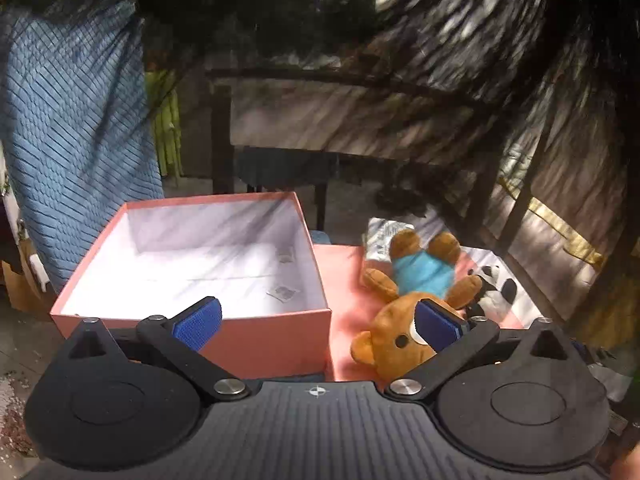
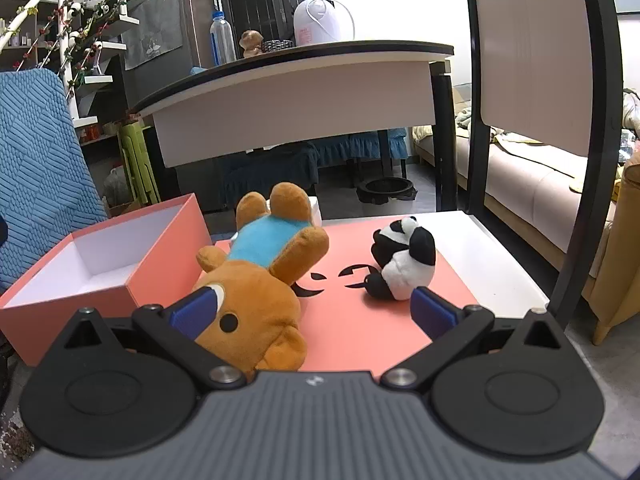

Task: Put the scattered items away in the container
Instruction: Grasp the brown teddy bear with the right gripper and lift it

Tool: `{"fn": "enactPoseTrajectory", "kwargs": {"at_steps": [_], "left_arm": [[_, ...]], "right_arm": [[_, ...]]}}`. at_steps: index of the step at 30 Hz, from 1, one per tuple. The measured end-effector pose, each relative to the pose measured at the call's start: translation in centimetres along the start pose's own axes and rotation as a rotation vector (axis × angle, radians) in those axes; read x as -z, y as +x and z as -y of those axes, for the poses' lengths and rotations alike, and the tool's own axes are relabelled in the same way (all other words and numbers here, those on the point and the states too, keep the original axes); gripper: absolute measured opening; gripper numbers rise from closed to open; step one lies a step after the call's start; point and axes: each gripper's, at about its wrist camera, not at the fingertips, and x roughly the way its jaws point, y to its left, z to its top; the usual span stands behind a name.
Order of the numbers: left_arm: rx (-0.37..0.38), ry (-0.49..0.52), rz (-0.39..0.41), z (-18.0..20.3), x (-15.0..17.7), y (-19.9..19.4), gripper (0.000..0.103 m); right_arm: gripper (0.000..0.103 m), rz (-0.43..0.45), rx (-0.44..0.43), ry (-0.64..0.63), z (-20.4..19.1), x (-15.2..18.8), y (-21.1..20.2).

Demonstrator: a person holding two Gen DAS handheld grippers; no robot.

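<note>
A pink box [image 1: 272,332] with a white inside stands open at the left, nothing in it but small stickers. Beside it lies the pink lid [image 2: 352,320], flat on a white table. A brown teddy bear in a blue shirt [image 2: 256,280] lies on the lid, head toward me. A small panda plush [image 2: 404,260] sits to its right. A silver packet [image 1: 380,240] lies beyond the bear. My left gripper [image 1: 318,322] is open over the box's near corner. My right gripper [image 2: 314,314] is open, its left pad by the bear's head.
A blue quilted cloth [image 2: 36,168] hangs at the left behind the box. A desk [image 2: 296,92] and a chair back [image 2: 536,60] stand beyond the table, with a sofa [image 2: 520,184] at the right. The left wrist view is blurred and darkened above.
</note>
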Motion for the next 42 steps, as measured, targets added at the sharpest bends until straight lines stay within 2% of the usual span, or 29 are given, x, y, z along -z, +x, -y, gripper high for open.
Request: {"fn": "enactPoseTrajectory", "kwargs": {"at_steps": [4,9,12,20,25,28,30,32,34,36,42], "left_arm": [[-0.064,0.025,0.004,0.0,0.5,0.4,0.103],[-0.119,0.04,-0.029,-0.6,2.1,1.6,0.103],[-0.154,0.046,-0.042,-1.2,3.2,2.7,0.103],[-0.173,0.005,-0.073,-3.0,4.4,2.8,0.103],[-0.186,0.005,-0.071,-3.0,4.8,2.7,0.103],[-0.184,-0.005,-0.079,-3.2,5.0,2.8,0.103],[-0.181,-0.014,-0.085,-3.4,5.2,2.9,0.103],[-0.18,-0.025,-0.082,-3.8,5.3,2.9,0.103],[-0.179,-0.031,-0.081,-4.0,5.5,2.8,0.103],[-0.178,-0.034,-0.08,-4.2,5.6,2.8,0.103],[-0.177,-0.04,-0.082,-4.6,6.3,2.7,0.103]], "right_arm": [[0.103,-0.017,-0.006,0.003,0.0,0.3,0.3],[0.103,-0.021,-0.009,-0.013,0.0,0.3,0.7],[0.103,-0.034,-0.04,-0.012,-0.1,0.1,1.4],[0.103,-0.082,-0.151,-0.01,-1.8,0.0,5.4],[0.103,-0.15,-0.144,-0.002,-2.2,0.6,9.0],[0.103,-0.203,-0.219,0.104,-1.4,1.0,10.4],[0.103,-0.21,-0.252,0.126,-1.1,1.2,11.0],[0.098,-0.225,-0.303,0.18,-0.8,1.3,11.2],[0.07,-0.235,-0.349,0.227,-0.6,1.3,11.3],[0.063,-0.197,-0.344,0.208,-1.1,0.3,10.2],[0.061,-0.08,-0.326,0.151,-2.5,-2.4,6.9]]}}
